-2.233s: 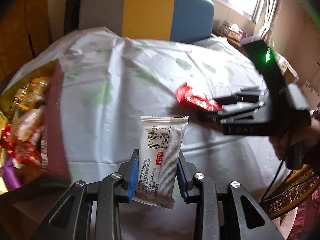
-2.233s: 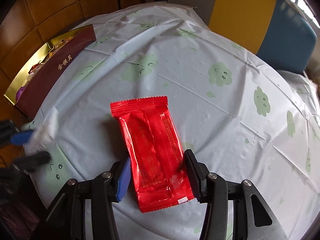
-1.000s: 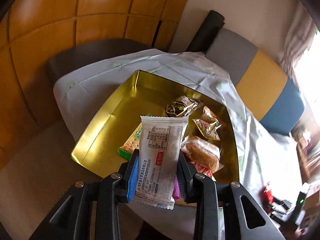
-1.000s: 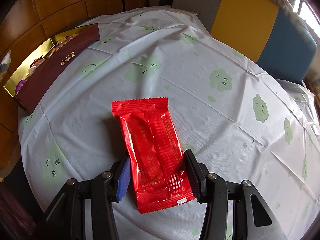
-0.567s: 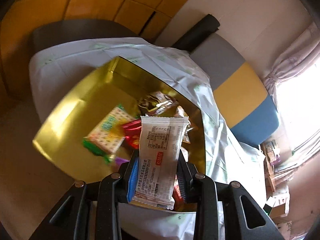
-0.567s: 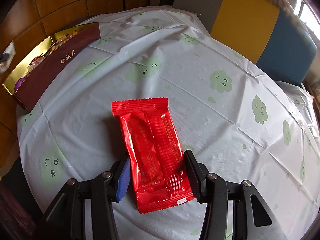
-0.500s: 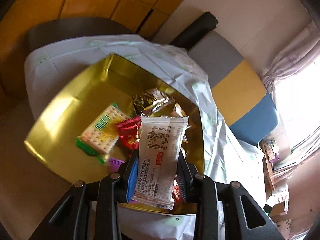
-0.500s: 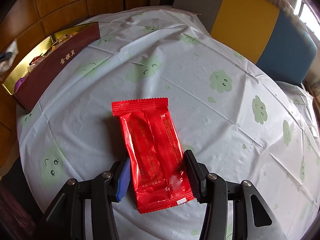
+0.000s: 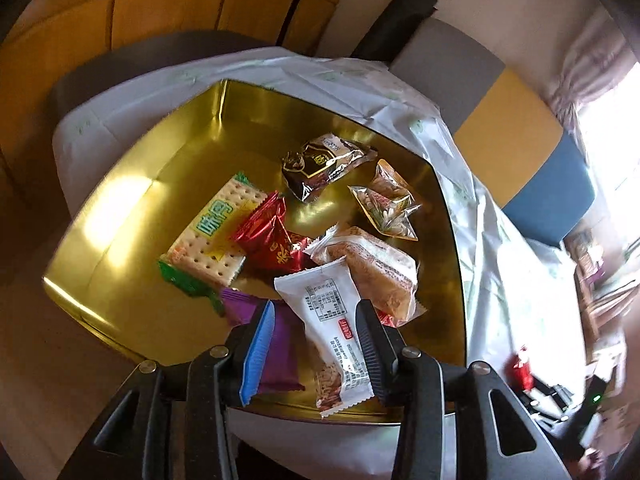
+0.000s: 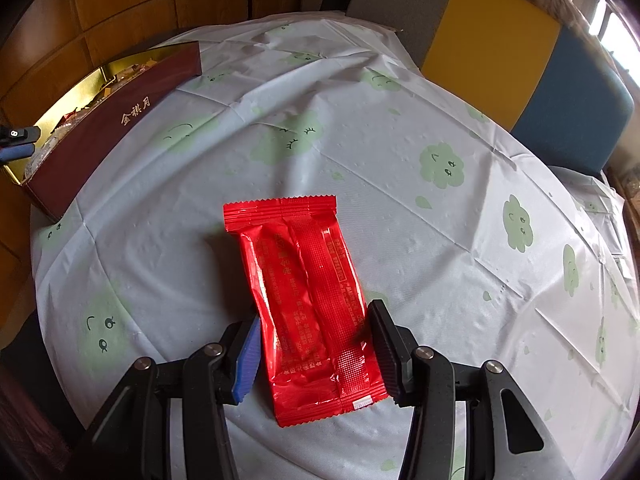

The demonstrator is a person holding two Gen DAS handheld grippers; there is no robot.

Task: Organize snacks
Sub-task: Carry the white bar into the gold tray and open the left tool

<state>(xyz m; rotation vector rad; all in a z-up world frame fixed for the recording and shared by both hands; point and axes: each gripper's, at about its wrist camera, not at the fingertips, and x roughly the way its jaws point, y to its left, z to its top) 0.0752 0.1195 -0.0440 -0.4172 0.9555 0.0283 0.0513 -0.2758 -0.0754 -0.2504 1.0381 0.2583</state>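
My left gripper point(image 9: 314, 354) hovers over the near right corner of the gold tin point(image 9: 132, 200), and its jaws are opening. The white snack packet point(image 9: 328, 320) lies between them, tipped to the left. It leans on the right pad, and the blue left pad stands clear of it. In the right wrist view, my right gripper point(image 10: 316, 356) is shut on a red snack packet point(image 10: 308, 304), held just above the cloud-print tablecloth point(image 10: 400, 220). The tin point(image 10: 100, 128), with its maroon side, sits at that table's far left edge.
Several snacks lie in the tin: a cracker pack point(image 9: 212, 236), a red pouch point(image 9: 272, 240), a dark pouch point(image 9: 320, 164), a cake bar point(image 9: 376, 268), a purple packet point(image 9: 280, 352). A grey, yellow and blue chair back point(image 10: 500, 44) stands behind the table. Wood panelling point(image 10: 120, 8) lines the left.
My left gripper sank closer to the tin and its jaws parted. The white packet, upright and pinched before, now tilts left, free of the blue pad. The right gripper and red packet kept still.
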